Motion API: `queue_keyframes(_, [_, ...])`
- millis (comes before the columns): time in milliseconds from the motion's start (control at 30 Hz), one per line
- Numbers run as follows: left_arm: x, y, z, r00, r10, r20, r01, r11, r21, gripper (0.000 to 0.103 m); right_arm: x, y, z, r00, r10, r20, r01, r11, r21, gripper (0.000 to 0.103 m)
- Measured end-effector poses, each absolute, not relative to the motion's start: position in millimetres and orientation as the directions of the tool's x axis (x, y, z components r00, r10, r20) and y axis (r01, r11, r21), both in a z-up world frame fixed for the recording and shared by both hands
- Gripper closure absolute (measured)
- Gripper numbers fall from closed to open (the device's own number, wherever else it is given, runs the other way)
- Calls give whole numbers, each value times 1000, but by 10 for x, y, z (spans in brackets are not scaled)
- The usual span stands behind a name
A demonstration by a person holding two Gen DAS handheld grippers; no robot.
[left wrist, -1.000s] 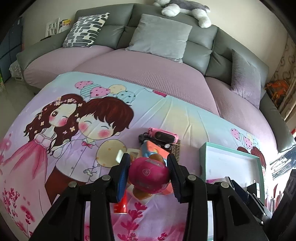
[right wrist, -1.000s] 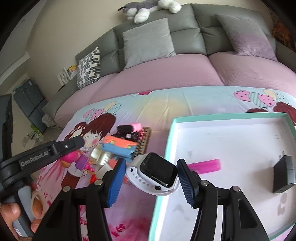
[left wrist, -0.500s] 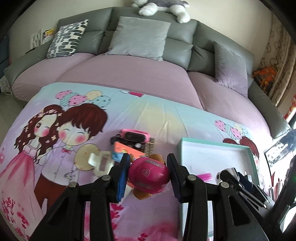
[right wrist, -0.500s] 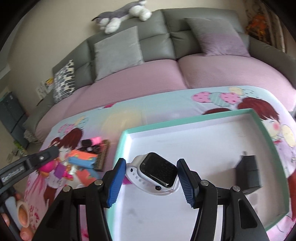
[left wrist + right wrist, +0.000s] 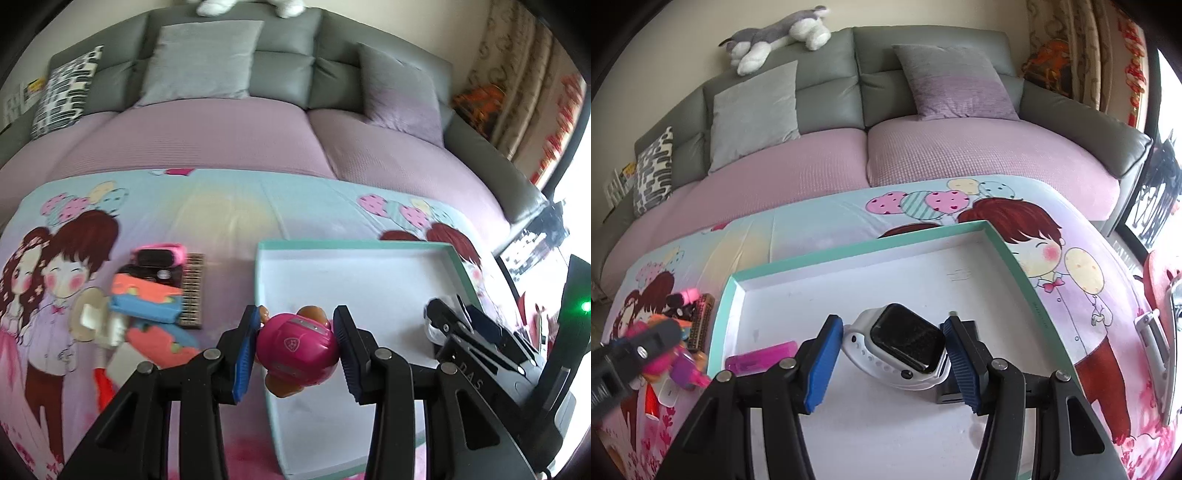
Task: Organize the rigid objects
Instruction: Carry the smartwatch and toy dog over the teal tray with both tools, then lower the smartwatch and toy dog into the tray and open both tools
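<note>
While both grippers are loaded, each one is parked over the tray ready to drop its item

Going left to right: leftover toy pile (image 5: 155, 299) sits on the cartoon sheet (image 5: 221, 221) outside the tray, probably next in line. The left gripper (image 5: 295, 347) has its pads squeezed on a pink toy figure (image 5: 297, 350) right above the teal-rimmed tray (image 5: 332, 244), near its left edge. The right gripper (image 5: 892, 360) is clamped on a white smartwatch (image 5: 905, 341) over the tray middle, between a pink bar (image 5: 761, 358) and a black block (image 5: 967, 326) already lying inside, so I'd guess it fills that gap.
</note>
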State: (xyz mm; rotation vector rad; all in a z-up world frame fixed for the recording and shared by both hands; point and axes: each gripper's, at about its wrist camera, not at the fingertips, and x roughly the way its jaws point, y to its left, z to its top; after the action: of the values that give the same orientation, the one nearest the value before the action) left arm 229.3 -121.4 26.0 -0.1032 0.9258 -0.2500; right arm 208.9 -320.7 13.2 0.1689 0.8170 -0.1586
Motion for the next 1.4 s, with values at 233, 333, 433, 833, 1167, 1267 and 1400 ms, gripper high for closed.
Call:
queue_keyframes(233, [2323,-1396,106,522,-276,-807,203,959,-197,61,2115,-3186,85,662,-63,-747,193,977,89,43])
queue_keyframes(333, [2340,-1417,35,505,-267,-821,200,961,-190,61,2120,-3181,66,657,-59,-751,192,977,91,43])
queue_keyframes(433, [2358,-1410,3,498,-265,-826,191,962,-194,61,2124,-3177,51,652,-57,-756,191,977,92,43])
queue_keyframes(833, [2375,-1398,-31,485,-259,-835,186,964,-190,57,2153,-3126,11,636,-63,-769,180,981,68,42])
queue_keyframes(1167, [2354,-1348,35,506,-247,-826,174,968,-183,45,2164,-3139,-5,636,-79,-767,193,979,59,31])
queue_keyframes(1267, [2345,-1323,68,519,-238,-821,169,970,-175,43,2161,-3158,-2,638,-80,-766,199,978,64,31])
queue_keyframes(1400, [2342,-1287,102,539,-215,-814,156,976,-155,35,2161,-3157,8,645,-81,-760,199,978,65,28])
